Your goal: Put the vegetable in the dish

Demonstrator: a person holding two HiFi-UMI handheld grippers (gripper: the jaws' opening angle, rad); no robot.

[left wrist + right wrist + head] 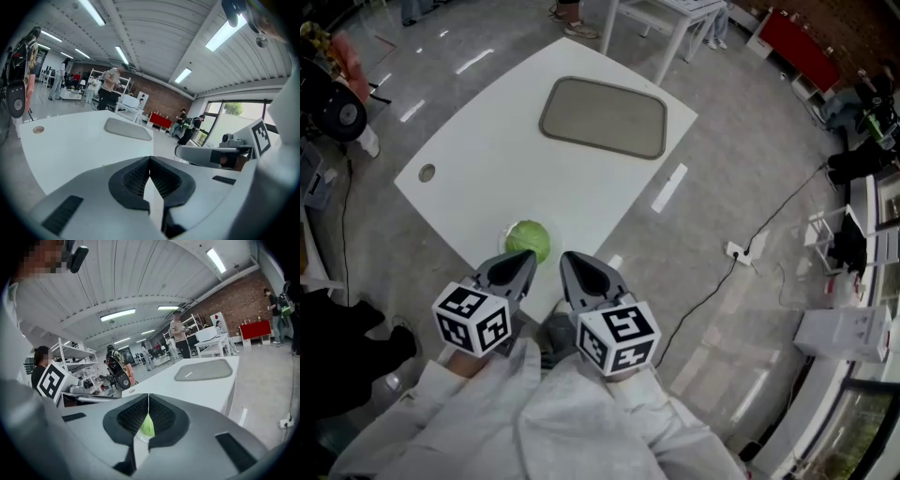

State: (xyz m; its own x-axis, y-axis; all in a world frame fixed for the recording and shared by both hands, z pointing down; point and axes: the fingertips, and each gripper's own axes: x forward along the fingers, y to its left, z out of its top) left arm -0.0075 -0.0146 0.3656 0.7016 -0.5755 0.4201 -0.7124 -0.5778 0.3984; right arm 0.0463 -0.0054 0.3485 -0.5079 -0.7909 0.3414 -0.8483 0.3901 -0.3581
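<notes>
The left tongs (528,258) and right tongs (567,259) are hovering closed and empty, the left one hiding the cabbage's (529,238) near edge.

Place: a large open workshop or lab hall.
Ceiling: ribbed panels with long strip lights (123,55), high above the left gripper (528,261).
Far wall: bare brick wall (243,298), ahead and right of the right gripper (567,264), with a red cabinet (255,329) at its foot.
Furniture: white shelving racks (75,352) left of the right gripper; a white work table (213,345) well ahead of it.
Floor: glossy grey floor (750,319), with a power strip (738,251) and black cable (792,200) right of the right gripper.
People: several people (110,86) stand among benches, well ahead of the left gripper.
Window: tall window (232,117) to the left gripper's right.
</notes>
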